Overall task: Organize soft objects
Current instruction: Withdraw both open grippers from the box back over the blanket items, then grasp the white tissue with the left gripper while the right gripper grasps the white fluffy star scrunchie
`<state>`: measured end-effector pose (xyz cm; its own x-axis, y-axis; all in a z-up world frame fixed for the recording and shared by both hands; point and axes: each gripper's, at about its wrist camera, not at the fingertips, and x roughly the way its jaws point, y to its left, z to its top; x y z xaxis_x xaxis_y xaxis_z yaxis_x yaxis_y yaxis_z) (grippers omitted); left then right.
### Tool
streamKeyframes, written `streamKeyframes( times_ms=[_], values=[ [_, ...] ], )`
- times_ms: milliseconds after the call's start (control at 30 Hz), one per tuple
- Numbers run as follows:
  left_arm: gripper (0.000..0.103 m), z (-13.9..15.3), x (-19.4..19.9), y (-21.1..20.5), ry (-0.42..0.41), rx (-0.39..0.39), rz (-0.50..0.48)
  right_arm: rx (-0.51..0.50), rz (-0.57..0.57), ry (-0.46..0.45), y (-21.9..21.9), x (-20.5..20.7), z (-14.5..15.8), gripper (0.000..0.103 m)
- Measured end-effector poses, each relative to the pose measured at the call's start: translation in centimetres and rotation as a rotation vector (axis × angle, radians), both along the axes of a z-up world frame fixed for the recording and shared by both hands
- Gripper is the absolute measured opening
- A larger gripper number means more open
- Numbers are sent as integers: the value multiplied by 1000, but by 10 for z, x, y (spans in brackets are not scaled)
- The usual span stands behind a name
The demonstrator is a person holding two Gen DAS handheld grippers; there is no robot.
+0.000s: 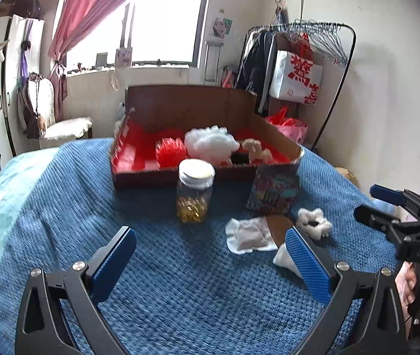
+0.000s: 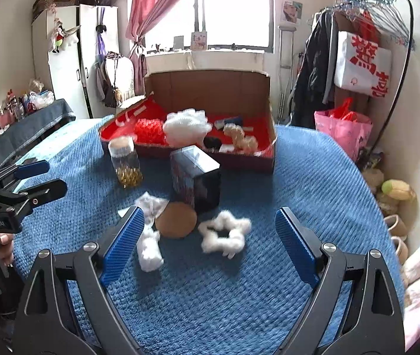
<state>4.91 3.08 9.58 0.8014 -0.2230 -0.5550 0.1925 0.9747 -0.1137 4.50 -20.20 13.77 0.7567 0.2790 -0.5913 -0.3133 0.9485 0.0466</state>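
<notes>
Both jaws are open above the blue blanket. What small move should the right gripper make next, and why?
Probably lower the right gripper onto the white fluffy ring. Its jaws are open and empty, the ring lies loose on the blanket straight ahead, and it still sits outside the box.

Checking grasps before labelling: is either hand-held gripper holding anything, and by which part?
Nothing is held. The left hand-held gripper and right hand-held gripper are both open above the blanket.

- The left gripper points forward and downward, its two blue-padded fingers spread wide with nothing between them.
- The right gripper is angled downward too, its jaws wide apart and empty.
- A hand grips the right gripper's handle.
- Another hand holds the left gripper's handle, fingertips showing.
</notes>
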Motion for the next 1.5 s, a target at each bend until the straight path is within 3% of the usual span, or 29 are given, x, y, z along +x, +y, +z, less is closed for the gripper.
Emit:
streamKeyframes(
  times_ms=[333,700,933,1200,1500],
  values=[
    [103,-24,2,-22,44,28,-29,5,-5,75,7,2,-37,91],
    [103,-36,13,-25,102,28,-30,12,-16,123,-2,13,-48,91],
    [103,-38,38,-35,175,20,-52,5,-7,180,-13,36,-54,91],
    [103,-46,72,-53,259,80,-77,-72,39,260,-14,61,-70,91],
    [88,-63,94,-58,333,104,-79,-70,101,280,-11,76,-76,88]
  ],
)
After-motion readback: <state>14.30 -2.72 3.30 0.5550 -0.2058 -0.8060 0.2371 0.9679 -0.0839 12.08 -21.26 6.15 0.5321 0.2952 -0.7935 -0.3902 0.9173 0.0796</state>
